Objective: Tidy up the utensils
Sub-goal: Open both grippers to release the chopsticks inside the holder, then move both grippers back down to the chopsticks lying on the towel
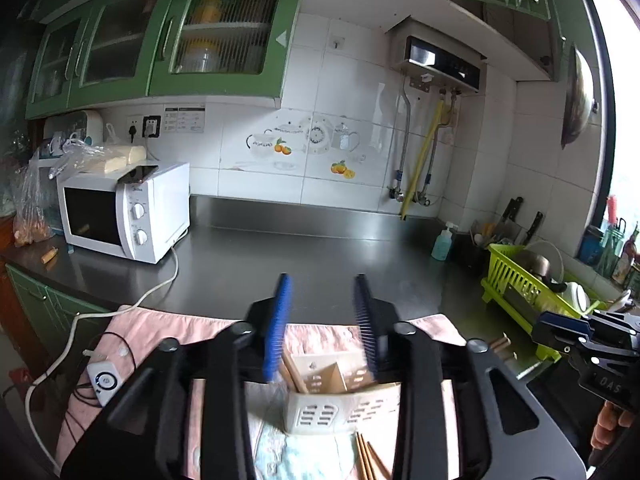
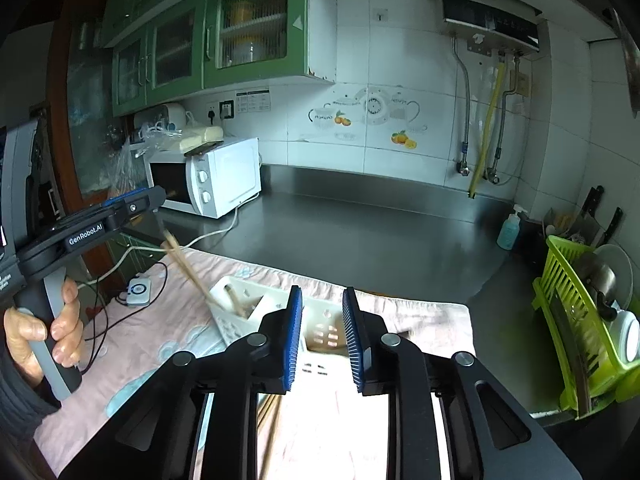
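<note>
A white slotted utensil holder (image 1: 340, 408) stands on a pink cloth (image 1: 168, 340); it also shows in the right wrist view (image 2: 248, 308). Wooden chopsticks (image 2: 196, 276) lean out of its left compartment, blurred by motion. My left gripper (image 1: 324, 328) is open above the holder, just above the chopsticks' top ends. It also shows in the right wrist view (image 2: 154, 198). More chopsticks (image 1: 370, 458) lie on the cloth in front of the holder, and two ends (image 1: 500, 344) lie to the right. My right gripper (image 2: 320, 340) is open and empty, over the holder's right side.
A white microwave (image 1: 124, 212) and its cable (image 1: 132, 300) are at the left. A white device with black wires (image 1: 105, 380) lies on the cloth. A green dish rack (image 2: 584, 328) stands at the right, with a soap bottle (image 2: 510, 228) behind. The steel counter (image 1: 312, 256) lies beyond.
</note>
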Action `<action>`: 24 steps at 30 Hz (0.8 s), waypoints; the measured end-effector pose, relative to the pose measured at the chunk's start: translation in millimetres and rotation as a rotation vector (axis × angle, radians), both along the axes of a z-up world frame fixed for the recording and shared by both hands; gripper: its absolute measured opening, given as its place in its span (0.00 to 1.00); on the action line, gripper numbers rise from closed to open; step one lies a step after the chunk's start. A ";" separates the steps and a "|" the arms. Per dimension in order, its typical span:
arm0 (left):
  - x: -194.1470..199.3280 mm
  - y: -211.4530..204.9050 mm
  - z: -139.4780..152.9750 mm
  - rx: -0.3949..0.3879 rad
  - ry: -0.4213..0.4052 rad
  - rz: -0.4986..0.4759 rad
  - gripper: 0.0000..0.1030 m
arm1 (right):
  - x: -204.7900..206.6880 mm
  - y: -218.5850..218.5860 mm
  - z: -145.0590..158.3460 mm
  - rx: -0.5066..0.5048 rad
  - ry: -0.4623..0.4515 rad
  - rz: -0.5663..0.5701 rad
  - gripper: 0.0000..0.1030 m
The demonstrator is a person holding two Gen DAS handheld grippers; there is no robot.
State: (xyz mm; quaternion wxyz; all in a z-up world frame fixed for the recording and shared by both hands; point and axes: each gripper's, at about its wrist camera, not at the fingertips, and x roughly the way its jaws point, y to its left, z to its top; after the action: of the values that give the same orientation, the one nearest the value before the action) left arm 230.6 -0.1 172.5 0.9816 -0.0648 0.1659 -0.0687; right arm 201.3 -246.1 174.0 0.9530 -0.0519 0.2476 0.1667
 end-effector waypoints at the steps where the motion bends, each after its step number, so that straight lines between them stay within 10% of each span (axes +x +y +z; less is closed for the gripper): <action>1: -5.3 -0.1 -0.3 0.002 0.002 0.000 0.37 | -6.5 -0.5 -2.5 0.000 0.004 0.004 0.21; 8: -61.6 -2.9 -24.4 0.050 0.036 -0.001 0.53 | -60.4 0.1 -51.6 0.006 0.073 0.049 0.21; 24: -144.1 -7.0 -122.0 0.098 0.173 -0.010 0.54 | -123.9 14.0 -184.8 0.011 0.300 0.070 0.20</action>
State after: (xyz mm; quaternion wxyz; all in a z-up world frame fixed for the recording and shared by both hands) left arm 86.5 -7.2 50.5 0.9652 -0.0218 0.2537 -0.0595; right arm 77.4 -232.1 -10.9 0.8991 -0.0299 0.3844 0.2073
